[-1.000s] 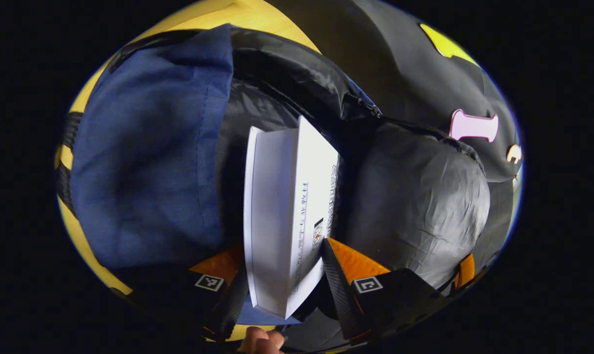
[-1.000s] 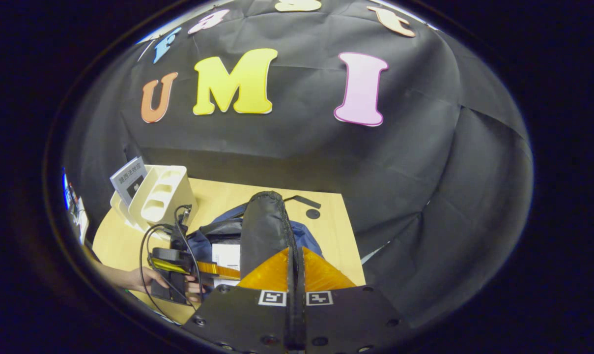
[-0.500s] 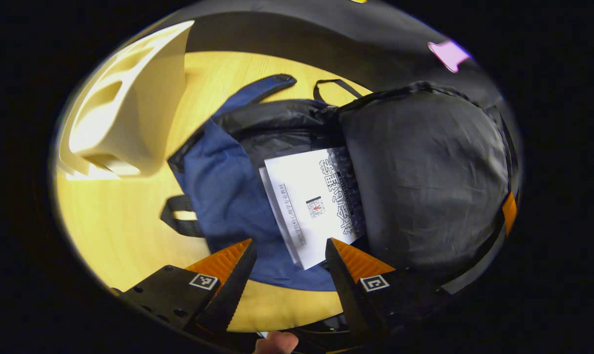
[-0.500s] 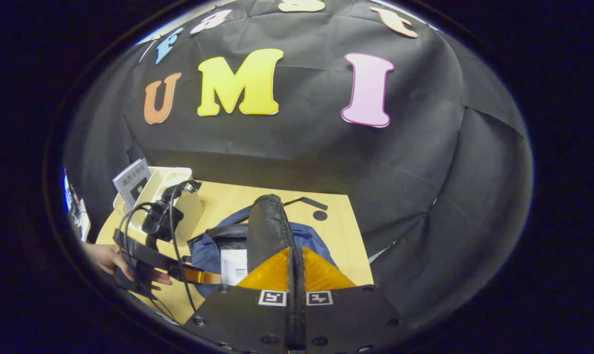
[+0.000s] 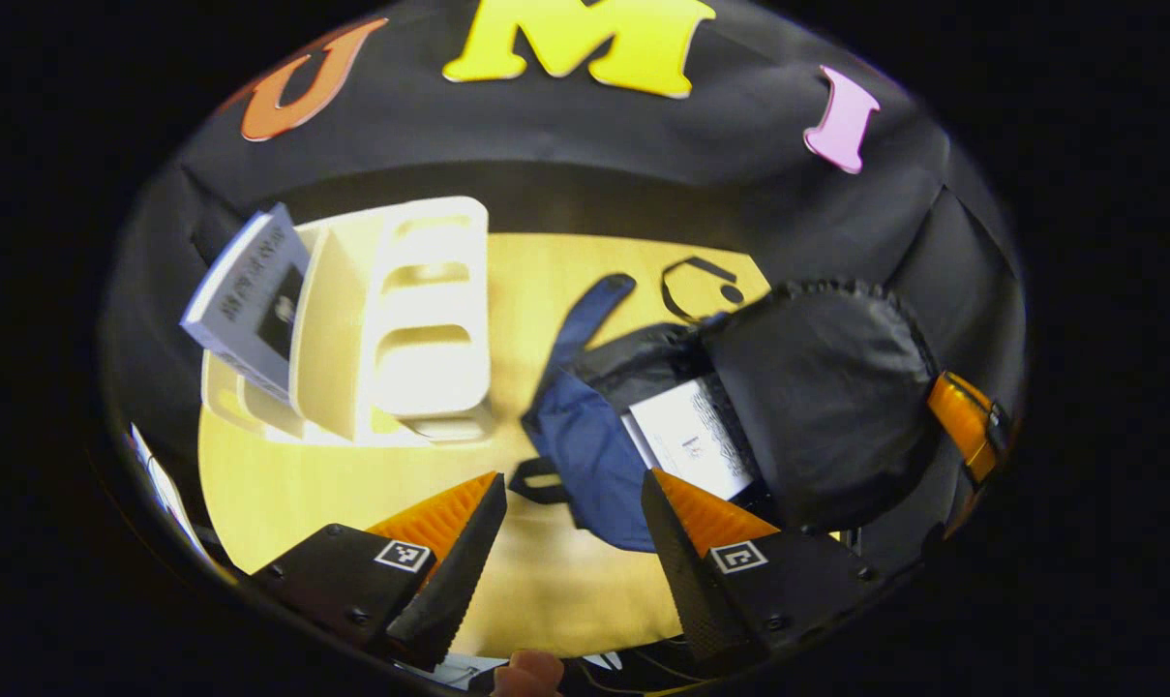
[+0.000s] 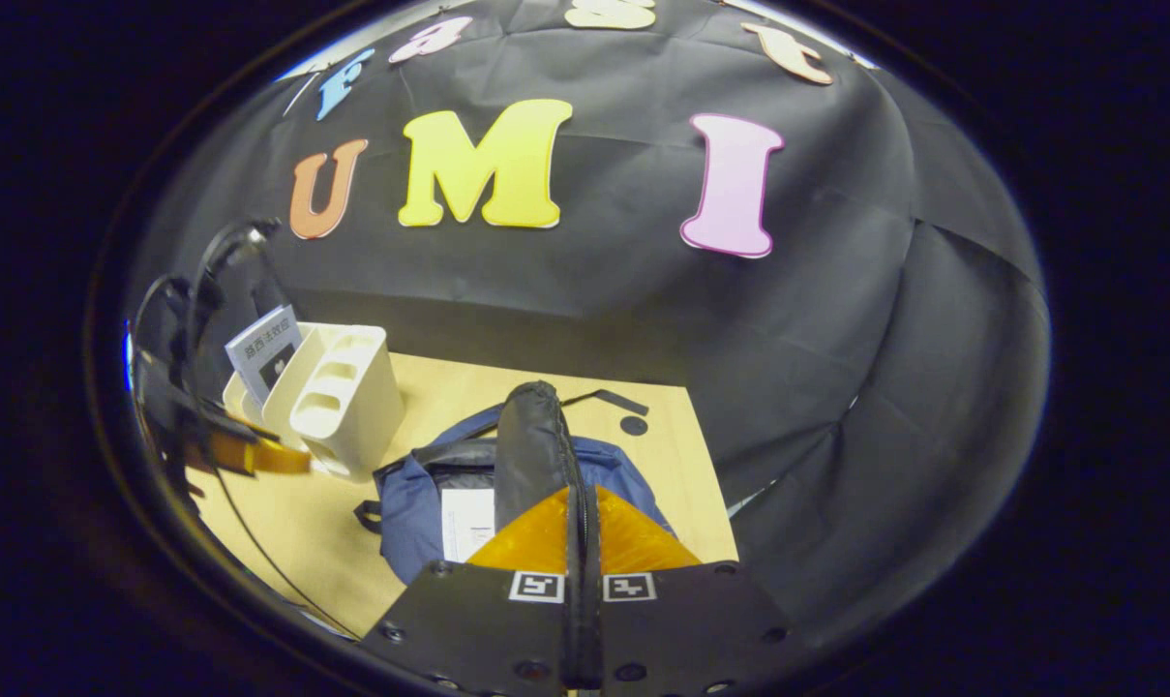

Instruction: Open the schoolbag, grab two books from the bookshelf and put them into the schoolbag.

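The blue schoolbag lies open on the wooden table, with a white book resting in its mouth. My right gripper is shut on the bag's black flap and holds it raised; this gripper also appears at the right edge of the left gripper view. My left gripper hangs open and empty above the table, in front of the bag. A second book leans in the cream bookshelf, to the left of the bag. In the right gripper view, the left gripper is near the bookshelf.
Bag straps lie on the table behind the schoolbag. The table's far and right edges meet the black cloth wall. Cables trail from the left gripper. Bare tabletop lies between bookshelf and bag.
My left gripper let go of the white book inside the bag, then drew back and up, swinging left toward the bookshelf. The right gripper kept the flap held up.
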